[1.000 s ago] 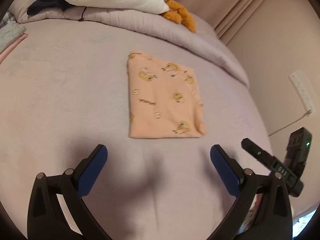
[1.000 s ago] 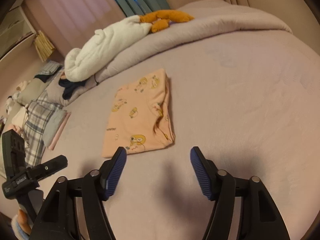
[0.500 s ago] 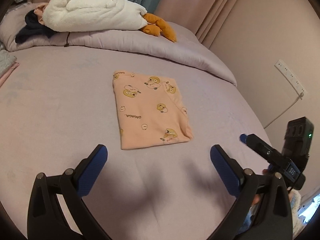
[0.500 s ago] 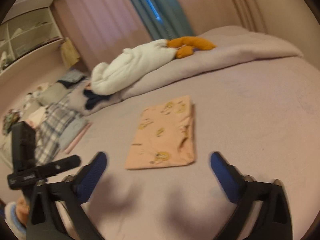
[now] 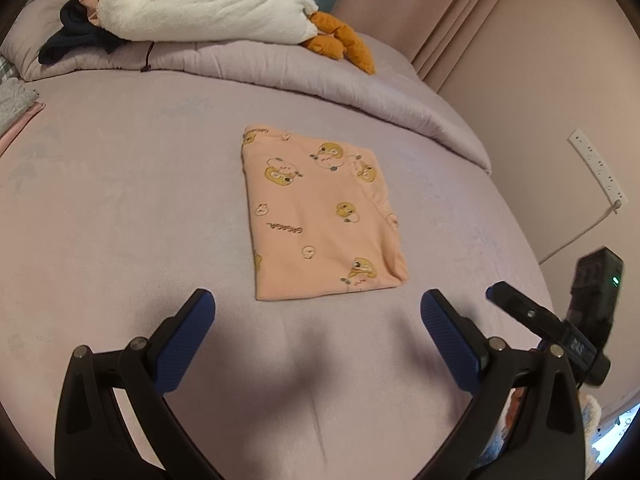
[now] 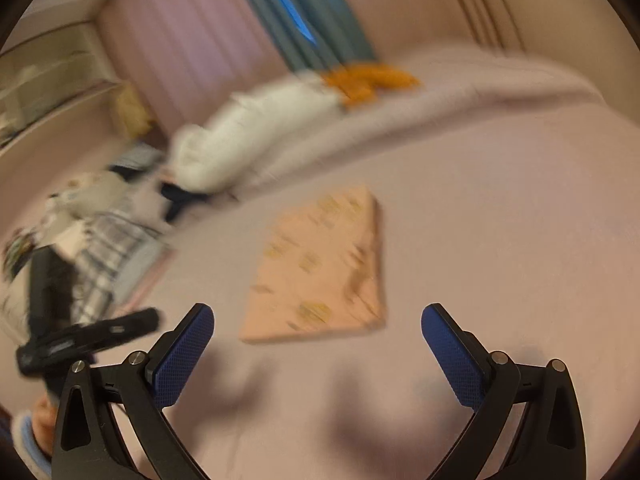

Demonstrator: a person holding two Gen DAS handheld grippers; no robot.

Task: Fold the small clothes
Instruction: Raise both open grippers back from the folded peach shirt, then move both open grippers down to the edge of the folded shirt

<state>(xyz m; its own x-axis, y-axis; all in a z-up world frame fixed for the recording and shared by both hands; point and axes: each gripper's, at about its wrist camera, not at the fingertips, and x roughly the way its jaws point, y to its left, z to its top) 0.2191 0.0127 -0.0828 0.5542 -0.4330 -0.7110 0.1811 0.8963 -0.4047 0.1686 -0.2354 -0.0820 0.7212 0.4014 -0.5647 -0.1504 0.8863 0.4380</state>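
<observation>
Folded peach garment [image 5: 320, 220] lying flat at the centre of the bed [image 5: 120, 208], its near edge just beyond the fingertips of both tongs and touching neither. Bare bedsheet surrounds the garment on all sides, widest toward 9 o'clock in the left wrist view. At 12 o'clock a rolled duvet [image 5: 304, 80] borders the sheet and carries a white plush toy [image 5: 200, 12] with orange feet [image 5: 340, 42]; dark clothing [image 5: 72, 36] lies at 10 o'clock. The bed's edge curves away at 3 o'clock, with a wall [image 5: 540, 100], a power strip [image 5: 596, 168] and its cable beyond. Folded clothes [image 6: 108, 256] are stacked at 9 o'clock in the blurred right wrist view.

Left tongs [image 5: 318, 320]: jaws wide apart, empty, above bare sheet. Right tongs [image 6: 318, 332]: jaws have just been opening and stand fully apart, with nothing between them; its body also appears at 4 o'clock in the left wrist view.
</observation>
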